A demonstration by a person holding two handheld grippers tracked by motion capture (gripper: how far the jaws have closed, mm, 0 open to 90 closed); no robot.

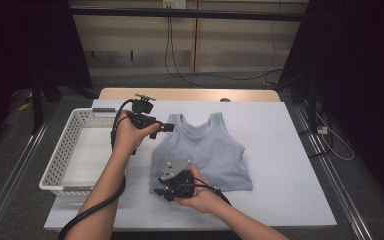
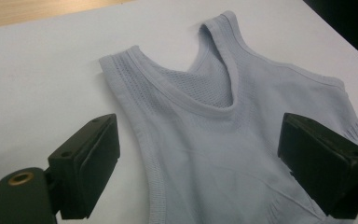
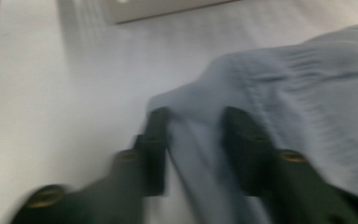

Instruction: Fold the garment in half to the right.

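Observation:
A light blue sleeveless top lies flat on the white table, neckline toward the far side. My left gripper is by the top's left shoulder strap. In the left gripper view its jaws stand wide open just above the cloth, with nothing pinched. My right gripper sits at the top's near left corner. The right gripper view is blurred; there the hem corner lies in the gap of the gripper, and the pads do not press on it.
A white perforated basket stands at the table's left edge, beside my left forearm. Beyond the white surface runs a wooden tabletop strip. Cables hang along the back wall, and the floor drops away right of the table.

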